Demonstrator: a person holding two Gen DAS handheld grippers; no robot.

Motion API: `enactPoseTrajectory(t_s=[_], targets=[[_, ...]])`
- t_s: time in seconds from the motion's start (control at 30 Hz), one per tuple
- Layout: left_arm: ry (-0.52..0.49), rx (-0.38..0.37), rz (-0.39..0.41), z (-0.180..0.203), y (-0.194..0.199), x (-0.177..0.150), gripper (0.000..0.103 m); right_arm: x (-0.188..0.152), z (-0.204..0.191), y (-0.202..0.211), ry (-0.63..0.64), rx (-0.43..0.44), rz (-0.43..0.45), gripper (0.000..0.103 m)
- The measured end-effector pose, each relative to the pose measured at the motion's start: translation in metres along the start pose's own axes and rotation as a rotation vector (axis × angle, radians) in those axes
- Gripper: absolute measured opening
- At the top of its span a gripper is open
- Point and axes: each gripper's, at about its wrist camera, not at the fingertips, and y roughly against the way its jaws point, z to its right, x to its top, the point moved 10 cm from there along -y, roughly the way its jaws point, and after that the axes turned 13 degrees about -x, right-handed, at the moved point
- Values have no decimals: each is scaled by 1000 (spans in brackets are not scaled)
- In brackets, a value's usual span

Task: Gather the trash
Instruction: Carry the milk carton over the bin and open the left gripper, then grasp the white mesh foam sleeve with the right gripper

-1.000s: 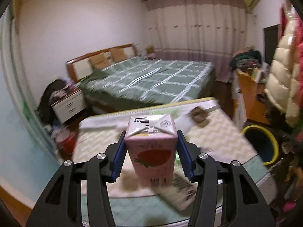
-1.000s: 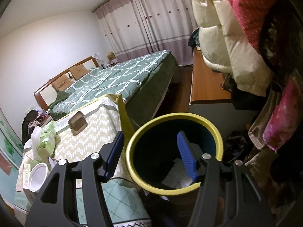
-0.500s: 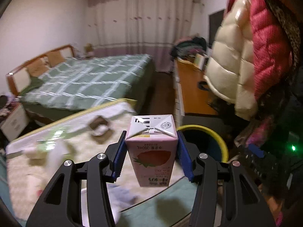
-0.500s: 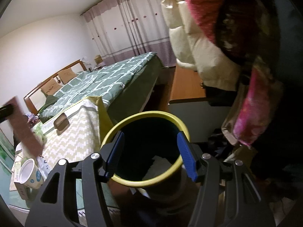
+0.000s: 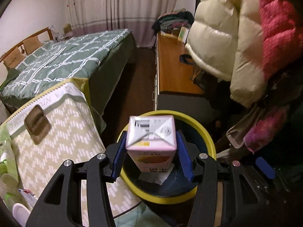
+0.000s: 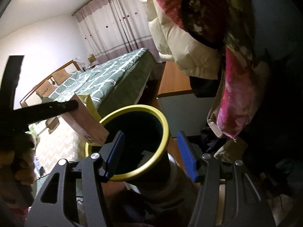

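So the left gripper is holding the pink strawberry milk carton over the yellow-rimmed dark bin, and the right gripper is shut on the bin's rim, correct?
Not quite. The left gripper does hold the pink strawberry milk carton over the yellow-rimmed dark bin, but the right gripper is open and grips nothing. The right wrist view shows its blue pads spread apart in front of the bin.
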Motion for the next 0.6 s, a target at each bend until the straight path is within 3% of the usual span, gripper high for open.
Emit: enactPoseTrajectory(t_s=[0.07, 0.2, 0.37, 0.5, 0.6], targets=[[6, 0, -9, 0, -4, -3, 74, -2, 3, -2, -4, -3, -10, 56], [-11, 5, 26, 3, 19, -5, 78, -4, 0, -3, 4, -1, -14, 59], [-21, 17, 123, -5, 94, -10, 94, -8, -22, 1, 37, 20, -19, 59], [3, 65, 207, -33, 161, -25, 98, -13, -53, 8, 83, 52, -16, 60], [50, 142, 260, -71, 214, -45, 98, -18, -86, 15, 131, 87, -16, 60]])
